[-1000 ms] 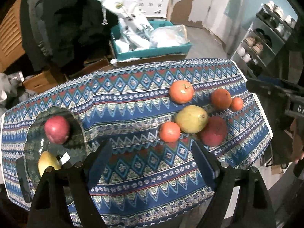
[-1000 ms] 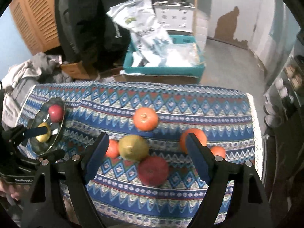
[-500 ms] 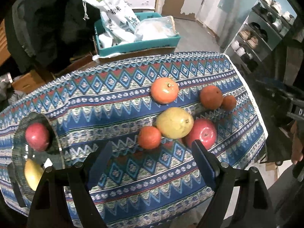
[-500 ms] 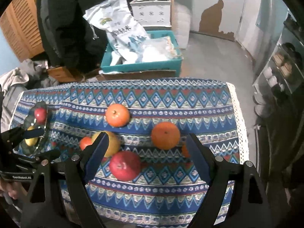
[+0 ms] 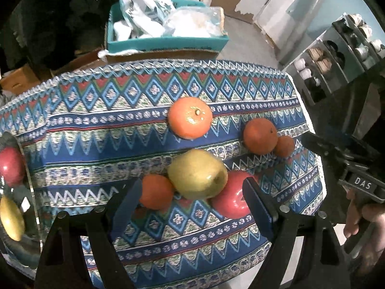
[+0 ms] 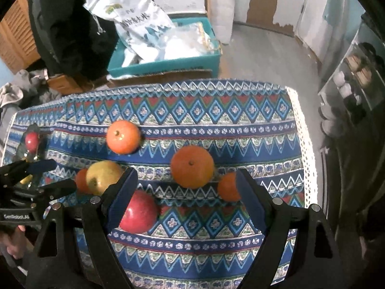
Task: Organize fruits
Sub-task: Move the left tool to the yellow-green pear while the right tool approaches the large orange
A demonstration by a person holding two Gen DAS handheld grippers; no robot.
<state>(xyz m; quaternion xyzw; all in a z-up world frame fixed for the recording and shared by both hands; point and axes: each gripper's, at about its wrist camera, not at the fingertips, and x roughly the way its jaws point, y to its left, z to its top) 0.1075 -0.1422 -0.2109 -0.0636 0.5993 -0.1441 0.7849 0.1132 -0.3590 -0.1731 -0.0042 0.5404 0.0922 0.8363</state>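
You are on the approach: both grippers hang over the loose fruit on the cloth [image 5: 101, 130], each spread wide with nothing held. Your left gripper [image 5: 190, 200] frames the pear [image 5: 197, 173], which touches a small orange [image 5: 156, 191] and the apple [image 5: 232, 198]. Your right gripper [image 6: 185, 192] frames the big orange [image 6: 192, 166]. The dish [image 5: 28, 252] at far left already has fruit. Next, centre on one fruit, lower, then close.
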